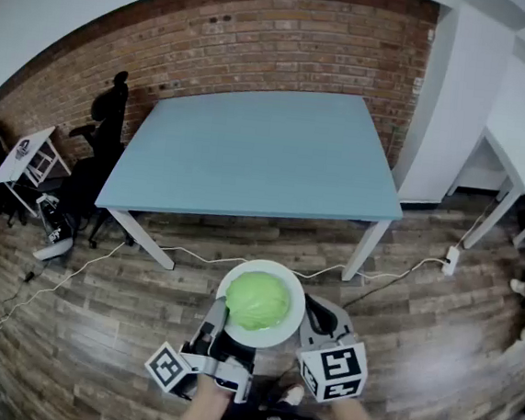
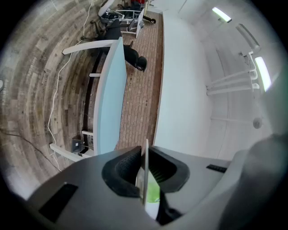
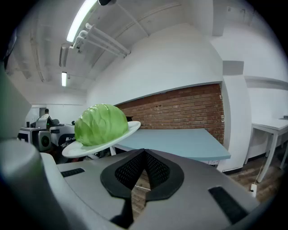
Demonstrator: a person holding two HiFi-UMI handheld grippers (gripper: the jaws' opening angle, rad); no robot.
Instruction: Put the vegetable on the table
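The carrying step is judged in hand: the cabbage (image 1: 256, 301) is borne on a white plate (image 1: 238, 277) whose rim is pinched in the jaws of the left gripper (image 1: 218, 320), well short of the counter (image 1: 259, 153). The jaws of the right gripper (image 1: 317, 317) are pressed together on nothing. Next, the plate needs to be kept level and brought over the counter.

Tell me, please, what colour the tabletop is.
The tabletop is light blue, clearest in the head view.

My left tool (image 1: 218, 318), right tool (image 1: 315, 317): grey moulded shells, black ribbed pads (image 3: 128, 173). I see white marker cube (image 1: 332, 372) on each (black square patterns).
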